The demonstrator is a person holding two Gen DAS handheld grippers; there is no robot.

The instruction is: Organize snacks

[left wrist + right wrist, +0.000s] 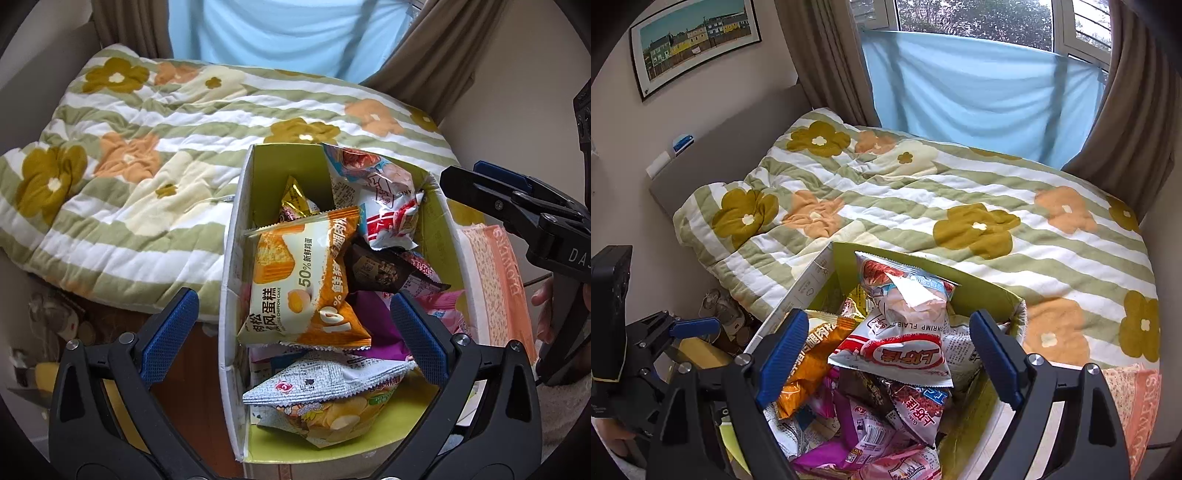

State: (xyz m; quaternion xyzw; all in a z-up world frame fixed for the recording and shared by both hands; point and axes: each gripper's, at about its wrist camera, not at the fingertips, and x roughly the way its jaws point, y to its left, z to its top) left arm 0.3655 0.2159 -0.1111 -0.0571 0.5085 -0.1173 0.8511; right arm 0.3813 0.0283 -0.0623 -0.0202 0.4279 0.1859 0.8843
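Snack packets, lying heaped in the open box (pixel 982 295) at lower centre of both views: right gripper (pixel 890 354) hovering spread and empty over the shrimp-flakes bag (pixel 905 350), left gripper (pixel 291 332) likewise spread; next calling for another packet.

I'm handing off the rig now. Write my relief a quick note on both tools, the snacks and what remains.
Left tool: open, empty, hovering over the snack box.
Right tool: open, empty, above the shrimp flakes bag on top of the pile.
Chiffon cake pack, chips bag and other packets lie jumbled in the box beside the bed quilt.
Done: snacks are in the box.
Left: tidy the pile.
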